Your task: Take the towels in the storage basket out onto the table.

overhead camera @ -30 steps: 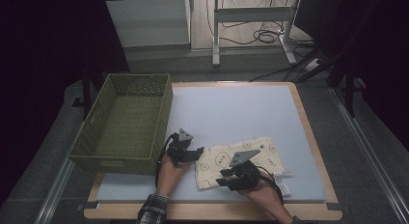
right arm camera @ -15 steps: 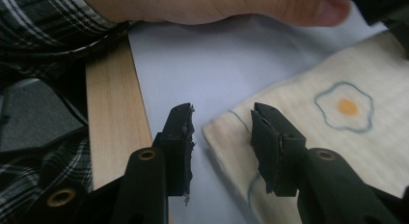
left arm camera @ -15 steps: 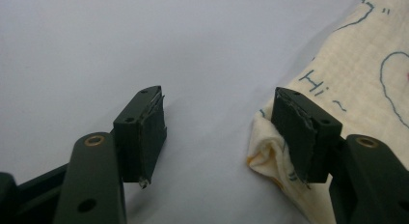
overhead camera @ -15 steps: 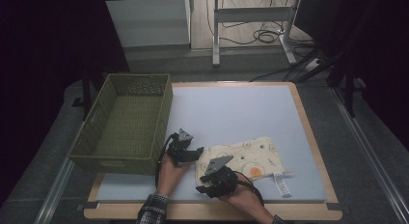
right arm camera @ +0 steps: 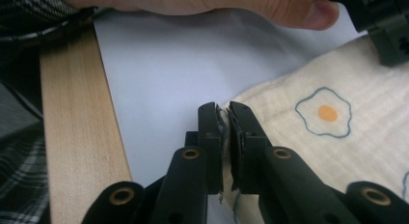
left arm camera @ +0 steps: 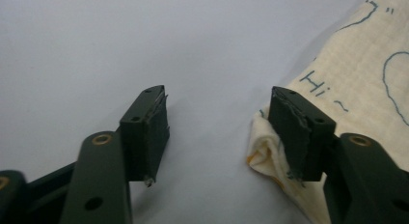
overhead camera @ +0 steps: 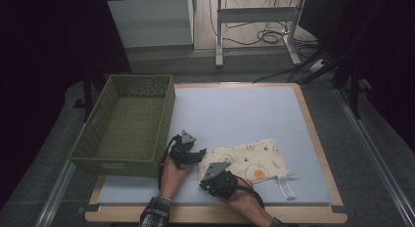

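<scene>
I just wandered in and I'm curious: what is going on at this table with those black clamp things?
A person is working on a cream cloth printed with fried eggs, using a hand-held gripper in each hand. The right gripper has just closed on the cloth's near corner and pinches it. The left gripper stands open at another corner, one jaw against the fabric, nothing clamped. A green wicker basket sits beside them on the table.

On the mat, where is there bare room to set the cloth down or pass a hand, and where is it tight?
Free: the far half of the blue mat, between the green basket and the wooden right edge, and the basket's floor. Crowded: the near edge, where the printed cloth lies, the right tool shut on its near-left corner, just closed, and the left tool open at its left edge.
</scene>
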Action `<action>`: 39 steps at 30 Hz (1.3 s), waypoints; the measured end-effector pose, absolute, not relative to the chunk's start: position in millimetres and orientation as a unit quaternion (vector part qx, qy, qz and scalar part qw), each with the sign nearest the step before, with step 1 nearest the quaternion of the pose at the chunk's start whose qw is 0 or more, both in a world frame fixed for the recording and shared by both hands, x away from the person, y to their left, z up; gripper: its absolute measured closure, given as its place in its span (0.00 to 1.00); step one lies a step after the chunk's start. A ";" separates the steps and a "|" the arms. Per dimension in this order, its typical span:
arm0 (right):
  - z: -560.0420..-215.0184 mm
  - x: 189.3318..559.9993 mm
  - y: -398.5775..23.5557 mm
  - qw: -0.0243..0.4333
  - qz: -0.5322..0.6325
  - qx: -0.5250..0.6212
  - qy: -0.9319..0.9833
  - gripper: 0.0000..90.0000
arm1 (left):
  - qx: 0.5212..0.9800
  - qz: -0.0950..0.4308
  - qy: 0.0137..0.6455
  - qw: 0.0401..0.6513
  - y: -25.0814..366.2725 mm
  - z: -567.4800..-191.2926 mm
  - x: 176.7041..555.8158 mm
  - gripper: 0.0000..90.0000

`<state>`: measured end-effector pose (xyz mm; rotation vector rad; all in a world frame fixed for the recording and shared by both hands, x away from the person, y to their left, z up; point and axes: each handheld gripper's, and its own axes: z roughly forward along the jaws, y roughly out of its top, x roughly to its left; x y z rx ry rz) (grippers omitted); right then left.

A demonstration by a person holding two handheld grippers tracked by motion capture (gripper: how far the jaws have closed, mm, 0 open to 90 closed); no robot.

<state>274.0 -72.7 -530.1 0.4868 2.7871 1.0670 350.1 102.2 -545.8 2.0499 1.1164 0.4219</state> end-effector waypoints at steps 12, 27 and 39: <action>-532.1 285.3 -71.8 -0.007 0.377 0.180 0.909 0.94 | 0.803 0.160 0.423 0.388 97.6 -540.8 340.0 0.96; -510.9 284.0 -82.5 -0.001 0.412 0.180 0.893 0.94 | 0.796 0.168 0.408 0.414 92.3 -518.3 343.7 0.96; -503.2 288.6 -127.0 0.015 0.424 0.214 0.880 0.94 | 0.806 0.165 0.376 0.427 58.7 -509.5 355.7 0.96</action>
